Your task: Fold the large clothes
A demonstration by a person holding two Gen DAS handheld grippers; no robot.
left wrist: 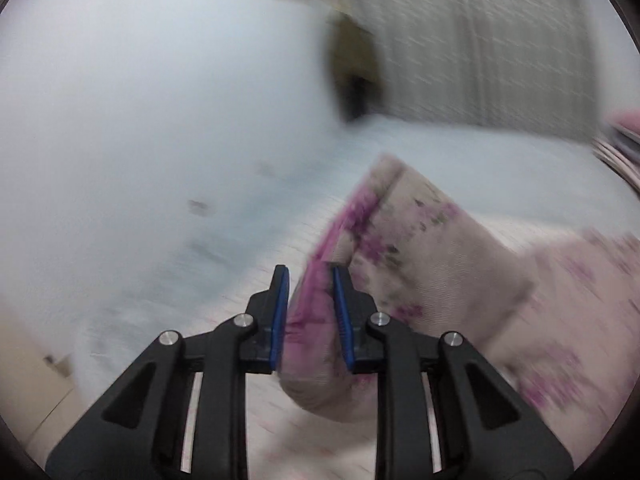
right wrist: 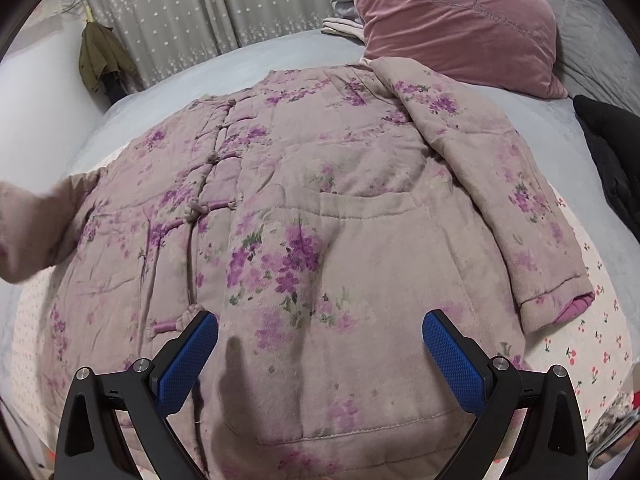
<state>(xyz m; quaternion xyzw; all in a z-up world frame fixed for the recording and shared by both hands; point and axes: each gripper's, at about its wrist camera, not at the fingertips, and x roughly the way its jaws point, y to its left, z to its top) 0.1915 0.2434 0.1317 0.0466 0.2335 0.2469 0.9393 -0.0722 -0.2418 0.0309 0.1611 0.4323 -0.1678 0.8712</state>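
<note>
A padded pink-beige jacket [right wrist: 320, 200] with purple flowers and knot buttons lies spread front-up on the bed. Its right sleeve [right wrist: 500, 184] is folded over the body. My left gripper [left wrist: 310, 276] is shut on the cuff of the other sleeve [left wrist: 420, 248] and holds it lifted; this view is motion-blurred. That lifted sleeve shows at the left edge of the right wrist view [right wrist: 36, 224]. My right gripper [right wrist: 320, 328] is open and empty, hovering over the jacket's lower hem near a patch pocket [right wrist: 360, 320].
A pink velvet pillow [right wrist: 460, 20] lies at the bed's far side. A black garment [right wrist: 612, 152] lies at the right. A cherry-print sheet [right wrist: 580, 344] lies under the jacket. A curtain [right wrist: 200, 12] and an olive coat [right wrist: 100, 56] hang behind.
</note>
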